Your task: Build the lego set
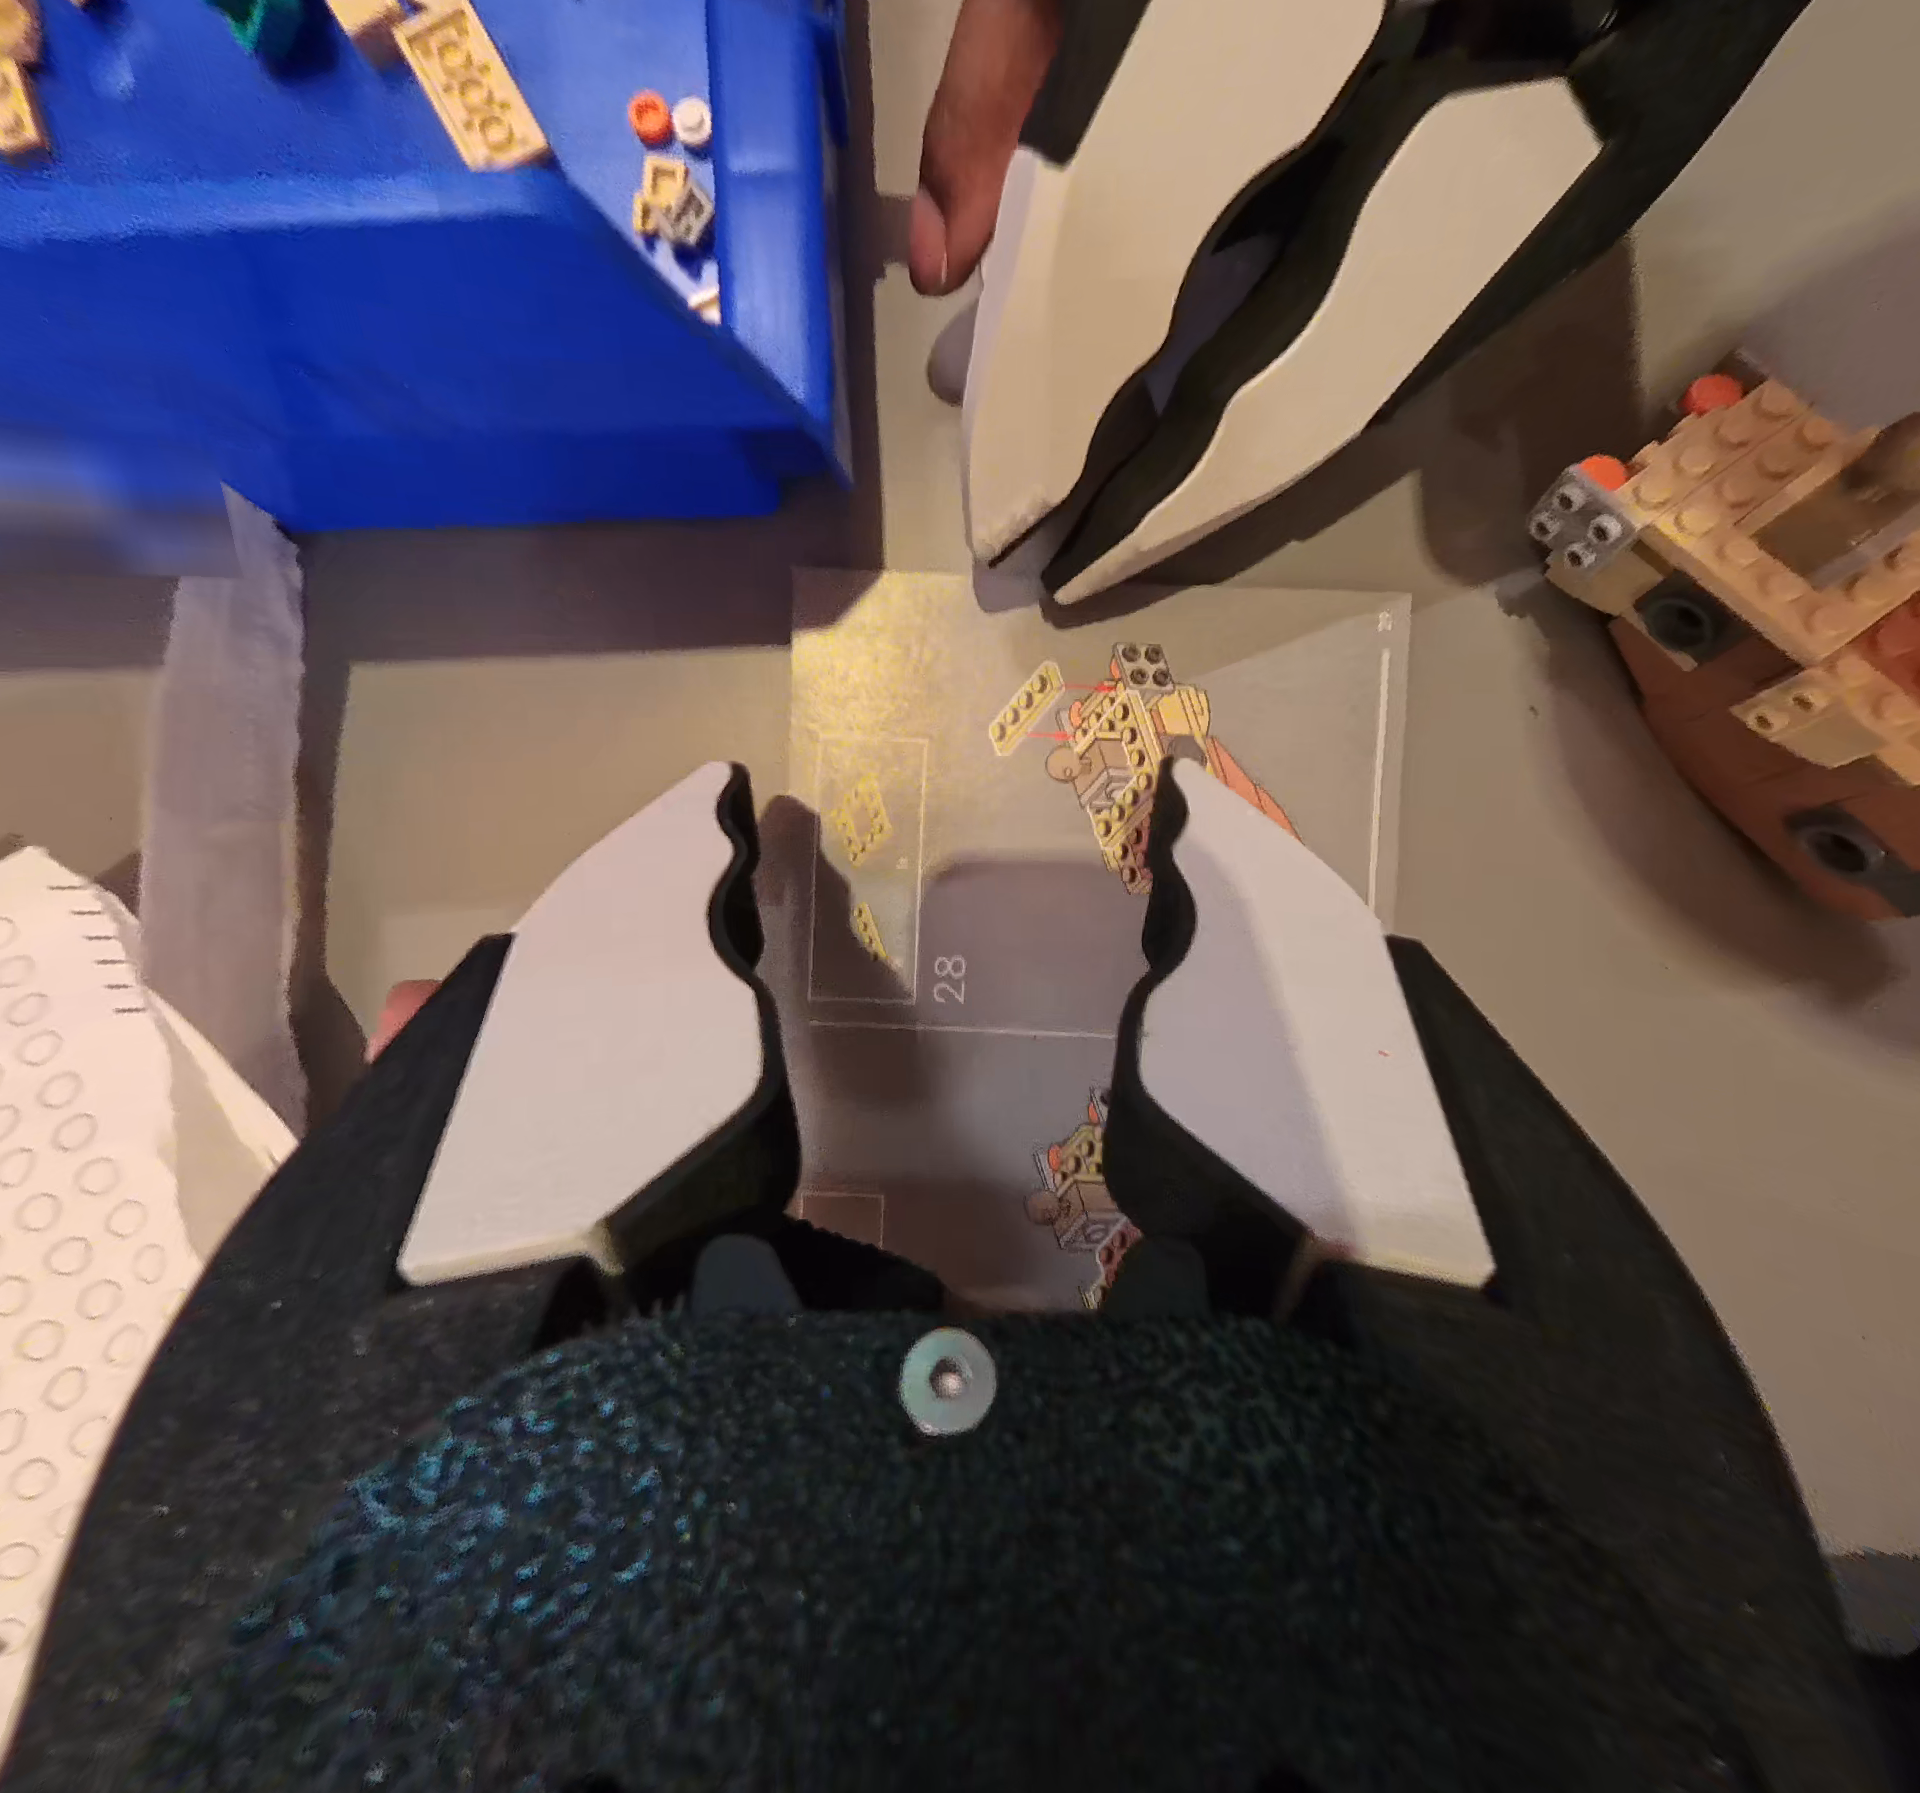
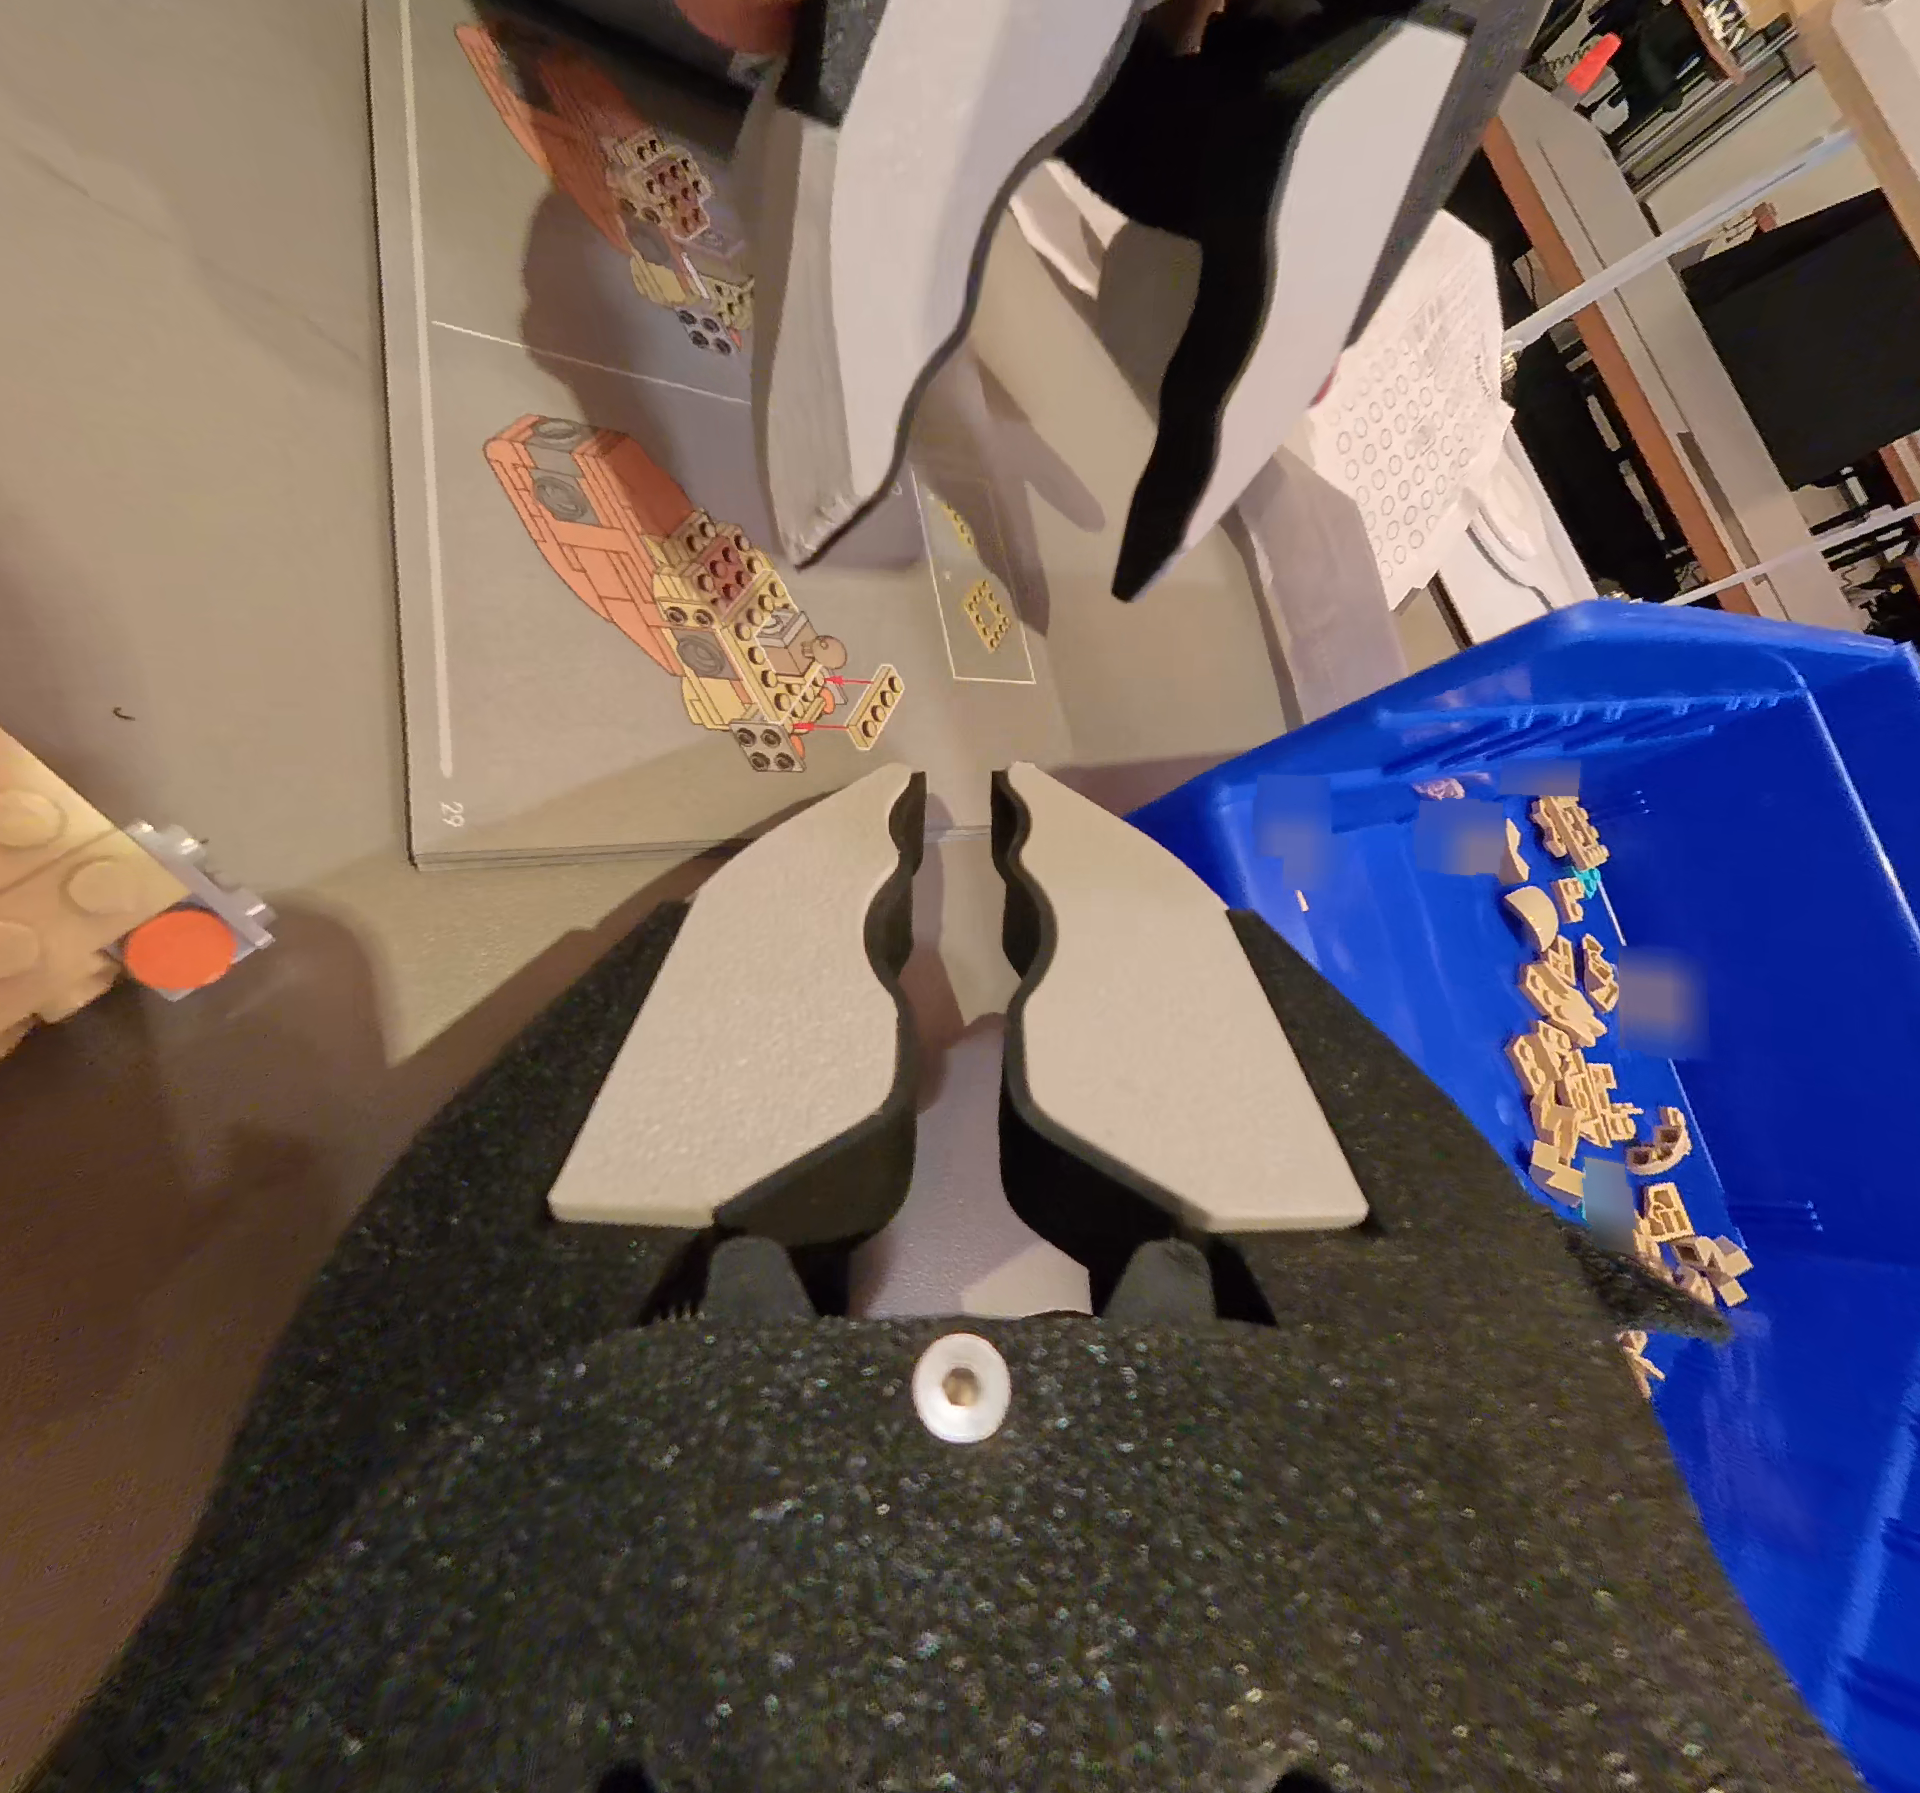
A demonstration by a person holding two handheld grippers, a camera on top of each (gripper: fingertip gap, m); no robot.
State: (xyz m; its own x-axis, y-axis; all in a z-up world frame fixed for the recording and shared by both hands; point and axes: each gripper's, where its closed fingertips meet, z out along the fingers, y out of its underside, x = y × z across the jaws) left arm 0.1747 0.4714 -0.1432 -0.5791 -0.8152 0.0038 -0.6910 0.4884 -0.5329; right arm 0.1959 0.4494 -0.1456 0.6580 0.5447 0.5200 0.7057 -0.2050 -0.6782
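Both grey-padded, wavy-edged black grippers hold nothing: left gripper spread wide, right gripper narrowly parted. Beneath lie a glossy grey instruction booklet and a blue plastic bin of tan studded bricks.

Grey counter carrying the scene. A white sheet printed with rows of circles lies at the counter's far edge; beyond that edge stand dark shelving and a black box, blurred in the background.

Tan-brown lego model on table; loose bricks in blue bin.
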